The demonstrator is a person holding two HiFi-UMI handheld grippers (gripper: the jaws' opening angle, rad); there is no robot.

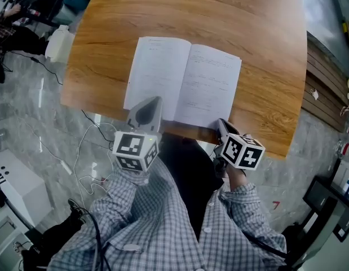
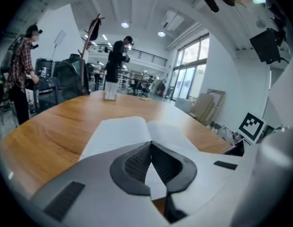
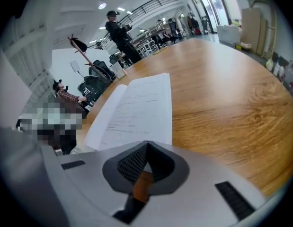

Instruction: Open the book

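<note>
A white book (image 1: pixel 182 81) lies open and flat on the round wooden table (image 1: pixel 264 66), with faint print on both pages. My left gripper (image 1: pixel 150 107) hovers over the near edge of the left page, jaws shut and nothing between them. The left gripper view shows the book (image 2: pixel 132 131) just past the closed tips of that gripper (image 2: pixel 150 144). At the book's near right corner, by the table's edge, my right gripper (image 1: pixel 220 124) is also shut and empty. Its own view looks along the right page (image 3: pixel 137 108) from behind the closed tips (image 3: pixel 146 144).
A small white object (image 2: pixel 110 96) stands on the far side of the table. Two people (image 2: pixel 117 60) stand beyond it among chairs and gear. Cables (image 1: pixel 89 168) and a white box (image 1: pixel 16 185) lie on the floor to my left.
</note>
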